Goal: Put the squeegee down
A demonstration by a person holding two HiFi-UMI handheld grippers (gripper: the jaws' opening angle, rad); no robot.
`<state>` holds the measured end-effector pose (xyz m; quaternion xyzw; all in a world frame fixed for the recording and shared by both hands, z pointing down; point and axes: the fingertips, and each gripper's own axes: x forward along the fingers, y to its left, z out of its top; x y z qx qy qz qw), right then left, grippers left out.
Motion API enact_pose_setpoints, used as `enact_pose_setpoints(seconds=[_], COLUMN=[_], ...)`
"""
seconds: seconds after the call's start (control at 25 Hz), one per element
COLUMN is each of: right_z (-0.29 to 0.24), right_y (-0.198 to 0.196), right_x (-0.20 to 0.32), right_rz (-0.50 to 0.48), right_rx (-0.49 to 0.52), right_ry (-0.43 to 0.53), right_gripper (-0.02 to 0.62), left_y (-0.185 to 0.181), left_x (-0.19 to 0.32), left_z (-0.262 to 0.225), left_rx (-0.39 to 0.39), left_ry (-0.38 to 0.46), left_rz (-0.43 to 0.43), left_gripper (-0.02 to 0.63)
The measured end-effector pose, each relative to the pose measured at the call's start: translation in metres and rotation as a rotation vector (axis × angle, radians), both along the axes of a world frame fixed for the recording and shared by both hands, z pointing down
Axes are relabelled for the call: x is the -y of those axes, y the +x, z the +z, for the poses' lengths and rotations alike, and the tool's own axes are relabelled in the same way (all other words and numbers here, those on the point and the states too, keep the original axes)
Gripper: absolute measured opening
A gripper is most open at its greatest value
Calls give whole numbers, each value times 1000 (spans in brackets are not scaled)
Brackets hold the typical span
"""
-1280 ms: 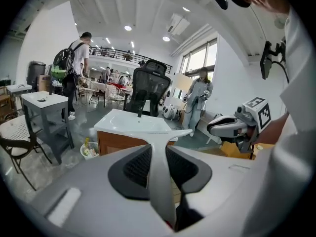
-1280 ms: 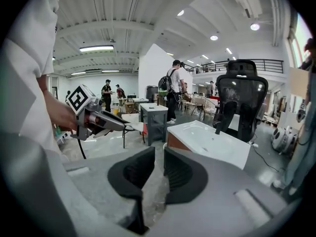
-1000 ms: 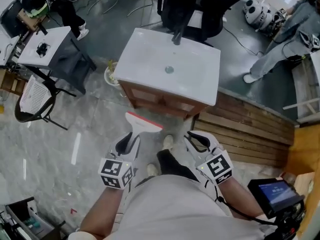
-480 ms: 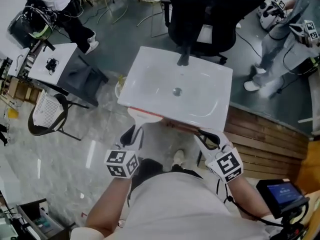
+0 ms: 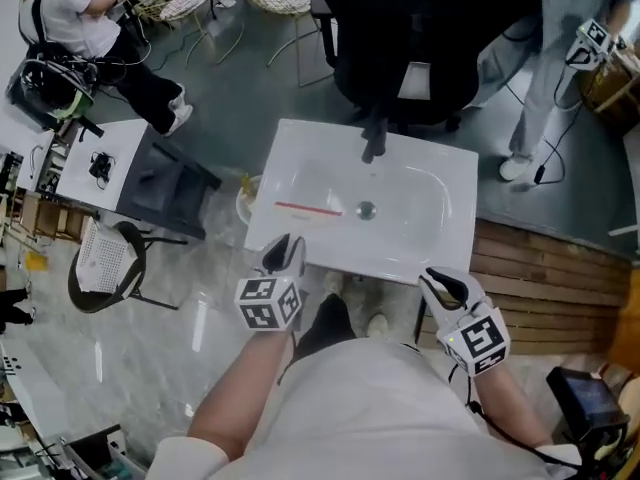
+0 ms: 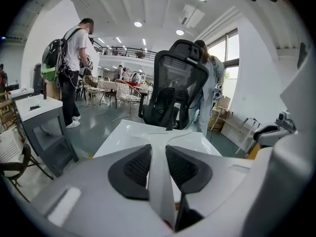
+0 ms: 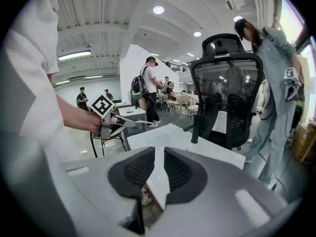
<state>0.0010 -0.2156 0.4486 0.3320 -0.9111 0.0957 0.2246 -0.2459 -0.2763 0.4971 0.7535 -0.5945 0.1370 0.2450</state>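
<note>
The squeegee (image 5: 308, 208) has a white handle and a thin red blade. Its blade hangs over the left half of the white sink basin (image 5: 445, 253); I cannot tell if it touches. My left gripper (image 5: 285, 248) sits at the sink's near left edge, shut on the handle. In the left gripper view, the white handle (image 6: 159, 167) runs between the pads of the left gripper (image 6: 158, 157). My right gripper (image 5: 445, 286) hovers at the near right edge. In its own view the right gripper (image 7: 159, 174) shows a narrow gap with nothing between the pads.
A black faucet (image 5: 373, 138) stands at the sink's far edge, with a drain (image 5: 366, 209) mid-basin. A black office chair (image 5: 410, 38) is behind the sink. A grey side table (image 5: 150, 178) is at the left, wooden boards (image 5: 540, 268) at the right. People stand around.
Both grippers have come forward to the sink's near edge. The squeegee blade, earlier short of the cabinet front, is now over the basin.
</note>
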Motion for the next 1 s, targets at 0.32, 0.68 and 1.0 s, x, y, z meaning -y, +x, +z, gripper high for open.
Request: enact_pose_setpoints(seconds=[0.32, 0.68, 1.0], right_z=[-7, 2, 11], right_y=[-21, -45, -49], right_x=[68, 106, 115], right_rz=[141, 241, 340], right_rx=[1, -51, -102], right_ry=[-26, -56, -89], right_gripper=[46, 46, 46], left_y=[-31, -71, -93], left_x=[113, 203, 244], left_z=[32, 76, 123], left_rx=[24, 65, 95], left_ry=[-23, -62, -113], left_rz=[50, 57, 55], left_gripper=[100, 100, 100])
